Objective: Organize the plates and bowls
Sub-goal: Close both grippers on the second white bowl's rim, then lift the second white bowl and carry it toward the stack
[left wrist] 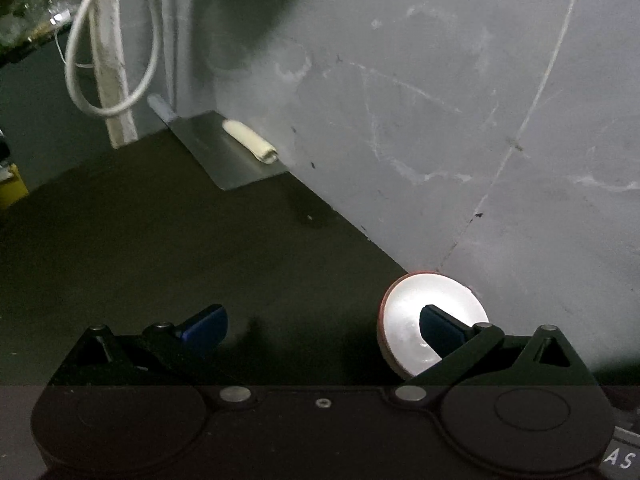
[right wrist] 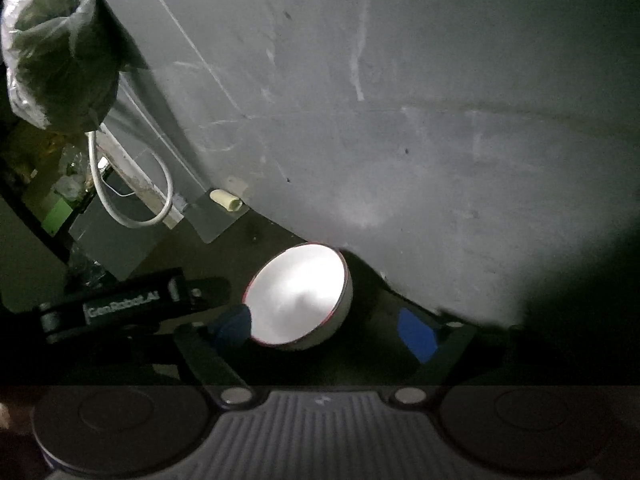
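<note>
White bowl (right wrist: pixel 298 294), red-rimmed, only one, sits on dark table (right wrist: pixel 360 360) against grey wall (right wrist: pixel 400 120). Your two grippers: left gripper (left wrist: pixel 324 324) fingers wide apart, empty; right gripper (right wrist: pixel 324 330) fingers open, straddling bowl, not gripping.

Dim room, light pooling on 1 patch of wall. Grey wall (left wrist: pixel 440 100), scuffed with pale streaks and thin scratch lines. Dark floor (left wrist: pixel 140 248) meets it along a slanting edge. Flat metal sheet (left wrist: pixel 228 152) lies at the wall's foot, a pale rolled tube (left wrist: pixel 250 141) resting on it. White cable (left wrist: pixel 116 60) loops beside a pale upright strip. Clear plastic bag (right wrist: pixel 52 48) bulges at upper left in the right wrist view.
</note>
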{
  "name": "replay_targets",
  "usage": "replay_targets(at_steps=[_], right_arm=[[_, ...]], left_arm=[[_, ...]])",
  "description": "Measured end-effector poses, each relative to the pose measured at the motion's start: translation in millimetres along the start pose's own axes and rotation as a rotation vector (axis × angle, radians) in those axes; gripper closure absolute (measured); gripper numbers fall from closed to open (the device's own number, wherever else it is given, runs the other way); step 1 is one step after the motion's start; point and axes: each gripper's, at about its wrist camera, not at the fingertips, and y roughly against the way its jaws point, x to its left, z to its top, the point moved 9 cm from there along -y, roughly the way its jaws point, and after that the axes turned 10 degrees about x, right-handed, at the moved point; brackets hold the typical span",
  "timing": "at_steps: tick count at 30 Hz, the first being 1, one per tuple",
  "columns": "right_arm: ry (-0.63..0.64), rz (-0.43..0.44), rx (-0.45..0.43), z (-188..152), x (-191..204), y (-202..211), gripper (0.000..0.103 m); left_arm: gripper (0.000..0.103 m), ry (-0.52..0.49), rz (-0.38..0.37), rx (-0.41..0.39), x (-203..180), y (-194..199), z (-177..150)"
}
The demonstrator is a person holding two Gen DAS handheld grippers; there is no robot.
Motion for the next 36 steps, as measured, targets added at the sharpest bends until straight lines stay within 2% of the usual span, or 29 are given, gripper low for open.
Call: replay_targets(at_steps=[2, 4, 8, 12, 17, 19, 21, 23, 26, 31, 36], right_arm=[[-0.005, -0.010, 0.012, 0, -3, -9, 0.023], [-0.012, -0.008, 0.025, -2, -3, -14, 0.030], [-0.006, -0.025, 0.043, -3, -5, -23, 0.042], [0.005, -0.023, 0.053, -3, -4, -27, 0.049], [0.027, -0.018, 0.061, -2, 0, -30, 0.059], [0.033, -0.013, 0.061, -2, 2, -30, 0.062], [0.041, -0.007, 0.063, -2, 1, -28, 0.064], [0.047, 0.009, 0.075, -1, 3, -29, 0.064], [0.067, 0.027, 0.113, -3, 5, -32, 0.066], [0.090, 0.025, 0.128, -7, 8, -29, 0.071], [0.109, 0.059, 0.113, -13, 17, -11, 0.073]], left_arm=[[0.002, -0.003, -0.020, 0.013, -1, -9, 1], [0.005, -0.009, -0.033, 0.019, -2, -16, 2], [0.019, -0.017, -0.047, 0.040, -3, -24, 0], [0.030, -0.020, -0.086, 0.057, -8, -29, -2], [0.058, -0.034, -0.120, 0.077, -14, -31, -4], [0.062, -0.046, -0.118, 0.085, -16, -32, -6], [0.069, -0.045, -0.136, 0.089, -18, -31, -7], [0.082, -0.050, -0.151, 0.094, -21, -30, -7], [0.096, -0.070, -0.152, 0.099, -27, -29, -9], [0.096, -0.100, -0.116, 0.101, -29, -22, -15], [0.096, -0.089, -0.099, 0.067, -26, 2, -18]])
